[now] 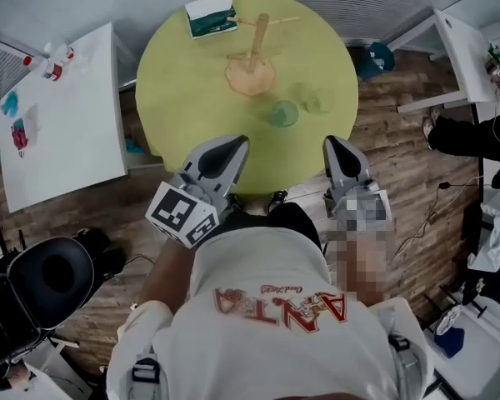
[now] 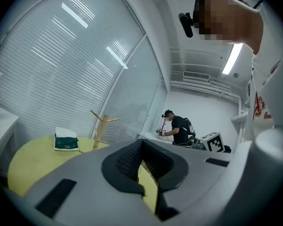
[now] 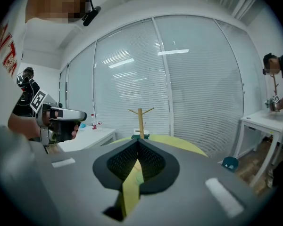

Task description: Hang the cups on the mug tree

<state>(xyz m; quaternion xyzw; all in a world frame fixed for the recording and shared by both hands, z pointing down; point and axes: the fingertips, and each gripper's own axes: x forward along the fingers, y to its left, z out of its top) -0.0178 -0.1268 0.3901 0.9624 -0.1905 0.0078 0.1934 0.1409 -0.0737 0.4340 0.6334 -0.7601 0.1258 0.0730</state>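
Note:
A wooden mug tree point(image 1: 252, 50) stands at the far side of the round yellow-green table point(image 1: 183, 98). Two translucent green cups point(image 1: 282, 113) point(image 1: 315, 100) sit on the table in front of it, to the right. My left gripper point(image 1: 233, 143) and right gripper point(image 1: 333, 143) hover side by side over the table's near edge, well short of the cups. Both are shut and hold nothing. The left gripper view has the left gripper point(image 2: 141, 143) pointing toward the mug tree point(image 2: 100, 128). The right gripper point(image 3: 138, 142) has the mug tree point(image 3: 140, 120) straight ahead.
A green-and-white box point(image 1: 211, 17) lies at the table's far left. A white table point(image 1: 62, 115) with small bottles point(image 1: 54, 61) stands left, a white desk point(image 1: 458, 52) right. A black chair point(image 1: 54, 273) is at the lower left. Another person point(image 2: 179, 128) works at a far desk.

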